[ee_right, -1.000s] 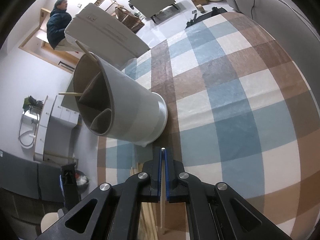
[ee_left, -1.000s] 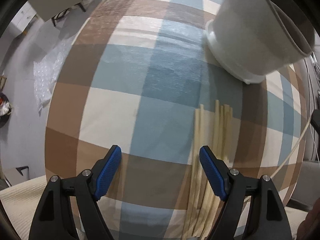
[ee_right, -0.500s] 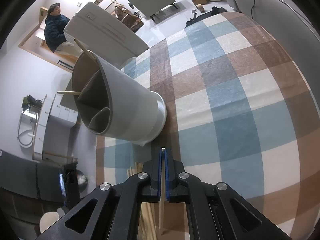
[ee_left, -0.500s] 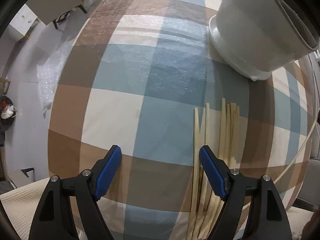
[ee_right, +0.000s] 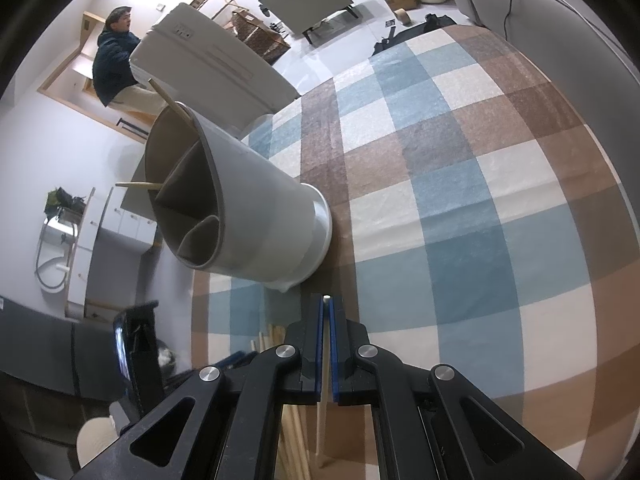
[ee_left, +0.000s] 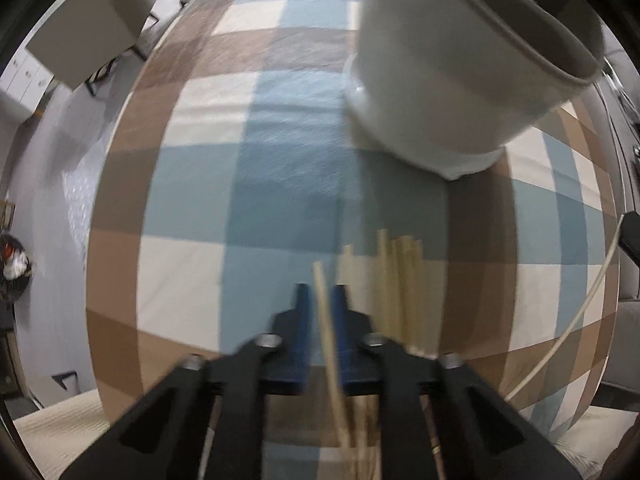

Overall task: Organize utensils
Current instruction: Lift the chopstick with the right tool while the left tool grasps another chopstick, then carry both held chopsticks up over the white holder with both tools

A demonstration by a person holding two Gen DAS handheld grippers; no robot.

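Note:
My left gripper (ee_left: 321, 289) points straight down at the checked tablecloth and is shut on one pale wooden chopstick (ee_left: 334, 364), the leftmost of a loose pile of chopsticks (ee_left: 394, 280). The picture is blurred by motion. A white round utensil holder (ee_left: 452, 80) stands beyond the pile. In the right wrist view that holder (ee_right: 256, 216) shows inner dividers, and two chopsticks (ee_right: 138, 185) stick out of it. My right gripper (ee_right: 327, 300) is shut on another chopstick (ee_right: 323, 408), just in front of the holder's base. Part of the pile (ee_right: 272, 336) lies to its lower left.
The tablecloth (ee_right: 460, 220) of blue, brown and cream squares covers the table, with its left edge (ee_left: 94, 240) dropping to a grey floor. A seated person (ee_right: 114, 52), a white bin (ee_right: 208, 64) and a low table (ee_right: 308, 4) are beyond the table.
My left gripper has moved right over the pile and gone from wide open to shut on one chopstick. The right gripper has kept still, shut on its chopstick.

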